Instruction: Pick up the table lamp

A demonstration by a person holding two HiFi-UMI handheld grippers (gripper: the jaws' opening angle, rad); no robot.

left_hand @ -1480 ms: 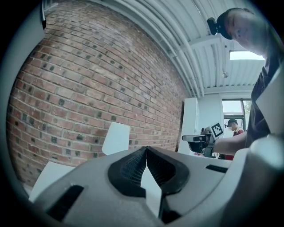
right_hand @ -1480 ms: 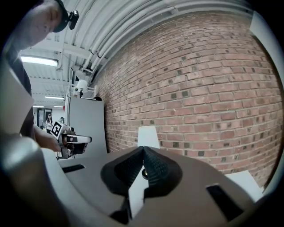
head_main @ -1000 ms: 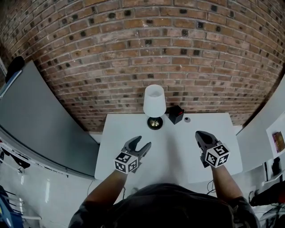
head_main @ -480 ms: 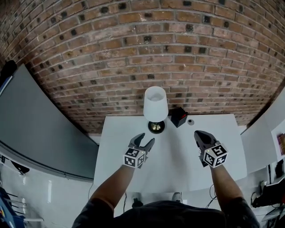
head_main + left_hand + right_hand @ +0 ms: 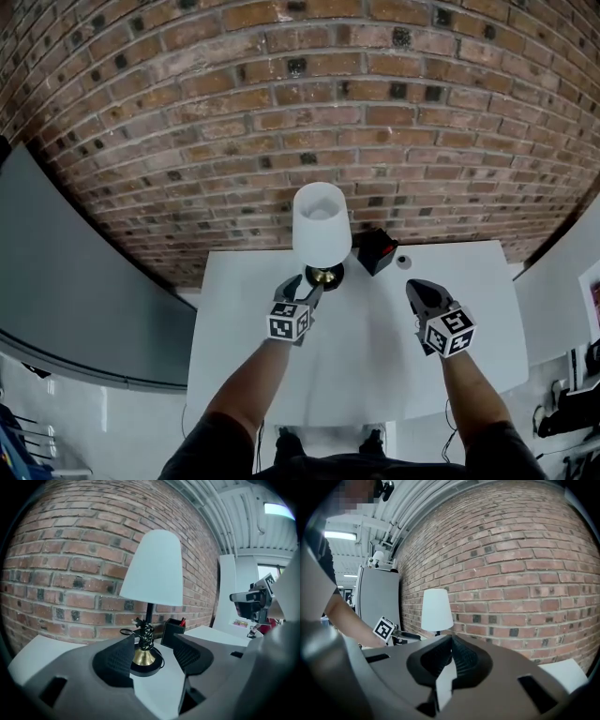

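Note:
The table lamp (image 5: 322,225) stands at the back of the white table (image 5: 366,366), near the brick wall. It has a white shade (image 5: 153,569), a thin black stem wound with its cord, a brass foot and a round black base (image 5: 146,667). My left gripper (image 5: 302,292) is open just in front of the lamp base, which shows between its jaws in the left gripper view, apart from both pads. My right gripper (image 5: 419,296) is shut on nothing, off to the right above the table. The lamp (image 5: 436,611) shows in the right gripper view too.
A black pen holder (image 5: 378,249) with red pens stands right of the lamp, also in the left gripper view as the pen holder (image 5: 173,633). A small round object (image 5: 403,262) lies beside it. A grey partition (image 5: 66,281) stands at the left.
My left gripper has moved forward to the lamp base and has opened since the earliest frame. The right gripper has barely moved and stays shut.

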